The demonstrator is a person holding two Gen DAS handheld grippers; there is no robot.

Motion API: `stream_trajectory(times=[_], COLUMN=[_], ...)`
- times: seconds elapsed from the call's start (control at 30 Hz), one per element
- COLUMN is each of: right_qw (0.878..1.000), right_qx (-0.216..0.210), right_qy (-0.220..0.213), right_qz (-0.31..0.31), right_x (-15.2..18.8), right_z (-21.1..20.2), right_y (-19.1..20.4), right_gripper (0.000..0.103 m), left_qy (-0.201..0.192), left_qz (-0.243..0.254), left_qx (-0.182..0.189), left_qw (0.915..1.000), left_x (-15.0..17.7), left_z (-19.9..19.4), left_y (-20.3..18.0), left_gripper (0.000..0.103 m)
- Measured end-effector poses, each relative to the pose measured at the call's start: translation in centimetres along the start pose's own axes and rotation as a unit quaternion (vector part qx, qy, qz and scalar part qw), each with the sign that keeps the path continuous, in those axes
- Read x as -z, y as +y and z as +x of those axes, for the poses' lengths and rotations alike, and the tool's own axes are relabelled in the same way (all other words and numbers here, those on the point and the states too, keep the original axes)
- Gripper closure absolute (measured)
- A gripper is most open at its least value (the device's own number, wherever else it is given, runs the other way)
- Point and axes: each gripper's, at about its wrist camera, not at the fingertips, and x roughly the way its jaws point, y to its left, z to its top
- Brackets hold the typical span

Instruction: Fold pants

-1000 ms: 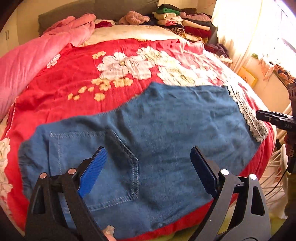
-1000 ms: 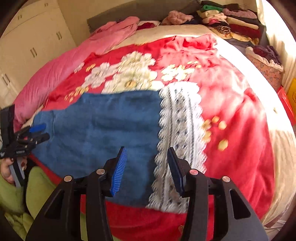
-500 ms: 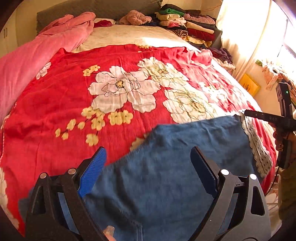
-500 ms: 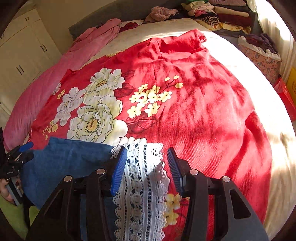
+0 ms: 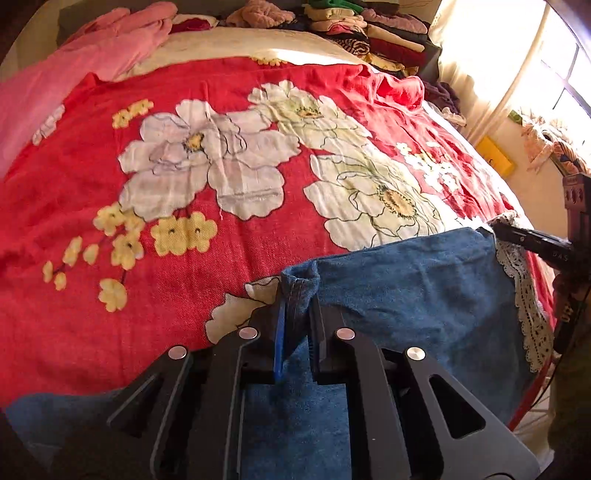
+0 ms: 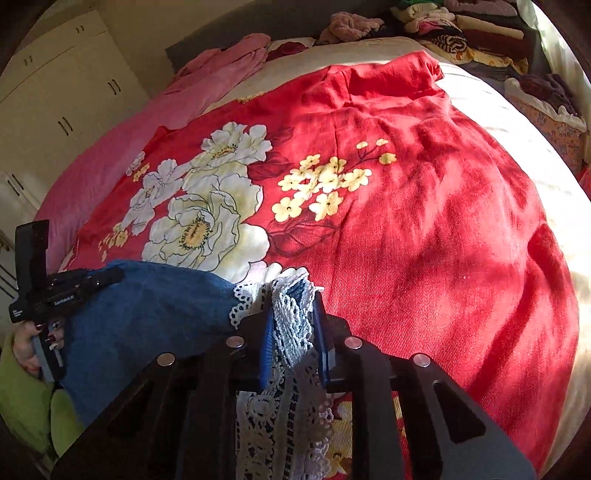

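Both cameras look steeply down from close above the near edge of the bed [image 5: 92, 314], facing its far end, and both views share the pants [image 5: 406, 288] and red floral cover [image 6: 424, 221].

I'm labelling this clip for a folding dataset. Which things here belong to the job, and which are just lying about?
Job:
- pants, denim with lace hem
- left claw, shut on pants
- right claw, shut on lace hem

Lying about:
- red blanket
- pink quilt
- clothes pile
- wardrobe
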Motion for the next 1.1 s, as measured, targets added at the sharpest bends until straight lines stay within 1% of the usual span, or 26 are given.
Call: stream_trajectory(times=[0.07,0.17,0.23,0.33,0.4,0.53,0.57,0.6,0.63,0.7,0.73,0.8,0.87,0.9,1.0,1.1], right_qw=[1.000,0.998,0.996,0.994,0.994,0.995,0.995,0.995,0.994,0.995,0.995,0.995,0.995,0.996,0.996,0.997], right_qx=[0.008,0.033,0.057,0.084,0.086,0.083,0.085,0.093,0.099,0.094,0.087,0.081,0.074,0.071,0.064,0.057], right_qy=[-0.027,-0.038,-0.028,0.006,0.017,0.011,0.010,0.006,-0.002,-0.028,-0.042,-0.058,-0.062,-0.061,-0.054,-0.039], right_qz=[-0.014,-0.037,-0.055,-0.072,-0.064,-0.051,-0.048,-0.044,-0.042,-0.034,-0.025,-0.011,-0.001,0.003,0.018,0.032], right_x=[-0.9,-2.2,-2.4,-1.6,-0.8,-0.8,-0.9,-0.9,-0.9,-0.7,-0.3,0.6,2.0,2.8,5.4,7.6], right_z=[-1.5,-1.7,-0.5,2.2,3.4,3.2,2.8,2.1,1.1,-1.5,-2.9,-5.1,-6.8,-7.4,-8.8,-9.6], right_y=[0.4,0.6,0.6,0.2,-0.4,-0.8,-0.7,-0.6,-0.4,-0.2,-0.2,-0.1,0.1,0.2,0.4,0.4], right_gripper=[0.087,0.087,0.087,0.087,0.086,0.082,0.079,0.068,0.061,0.058,0.053,0.051,0.051,0.051,0.051,0.051], left_qy=[-0.023,-0.030,-0.024,-0.003,-0.003,-0.008,-0.010,-0.013,-0.017,-0.029,-0.037,-0.052,-0.066,-0.072,-0.089,-0.090], left_qz=[0.019,0.037,0.042,0.036,0.036,0.040,0.037,0.030,0.022,0.011,0.007,0.000,-0.011,-0.014,-0.024,-0.030], left_qx=[-0.019,-0.039,-0.051,-0.057,-0.056,-0.058,-0.058,-0.058,-0.055,-0.049,-0.051,-0.052,-0.043,-0.041,-0.036,-0.030], left_qw=[0.9994,0.9981,0.9975,0.9977,0.9978,0.9975,0.9976,0.9978,0.9981,0.9983,0.9980,0.9973,0.9968,0.9965,0.9951,0.9950], left_x=[-0.6,-1.5,-1.6,-1.0,-0.7,-0.6,-0.5,-0.4,-0.3,0.1,0.4,1.0,1.8,2.2,4.0,5.6], left_z=[-1.0,-0.8,0.3,2.5,3.1,2.7,2.5,1.9,1.2,-0.5,-1.6,-3.6,-5.7,-6.5,-8.9,-10.2], left_y=[-0.7,-1.6,-1.8,-1.2,-1.0,-1.0,-0.9,-0.6,-0.3,0.1,0.4,0.7,1.1,1.1,1.4,1.7], left_gripper=[0.099,0.100,0.100,0.100,0.099,0.094,0.087,0.080,0.077,0.060,0.057,0.049,0.044,0.040,0.036,0.031])
